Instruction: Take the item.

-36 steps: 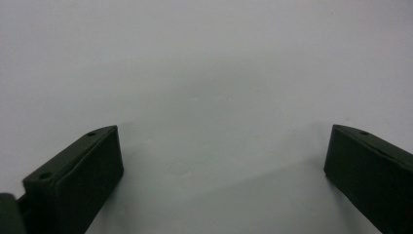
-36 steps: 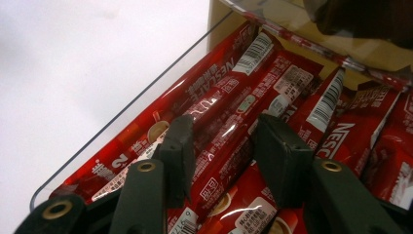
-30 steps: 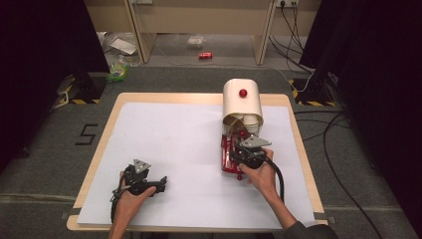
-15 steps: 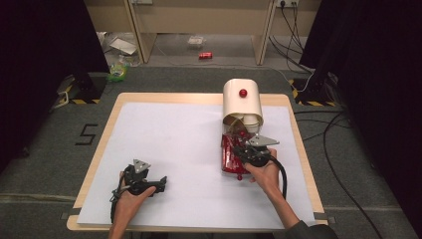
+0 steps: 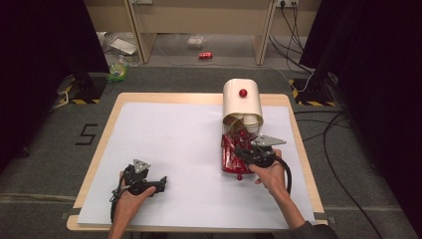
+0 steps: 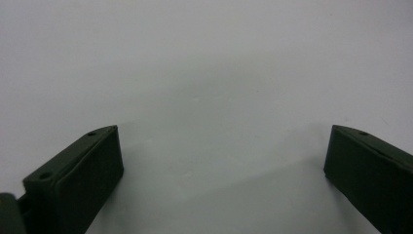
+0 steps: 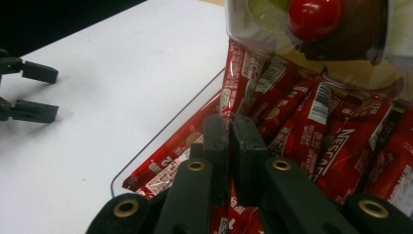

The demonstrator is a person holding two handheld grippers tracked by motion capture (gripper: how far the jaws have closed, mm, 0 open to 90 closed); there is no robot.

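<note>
**Right jaws pinch one sachet in the tray**

Two grippers work over one white sheet (image 5: 169,149) laid on a pale wooden table (image 5: 298,144). The right gripper (image 7: 228,127) has its jaws pressed together on the edge of one upright red sachet (image 7: 236,78), which stands in a clear, round-cornered plastic tray (image 7: 160,141). The tray holds a heap of glossy red foil sachets, too jumbled to count. Just behind it sits one cream, dome-topped dispenser (image 5: 242,102) with one round red knob (image 5: 243,92). The left gripper (image 6: 221,161) rests well apart on the bare sheet, jaws wide apart.
</note>
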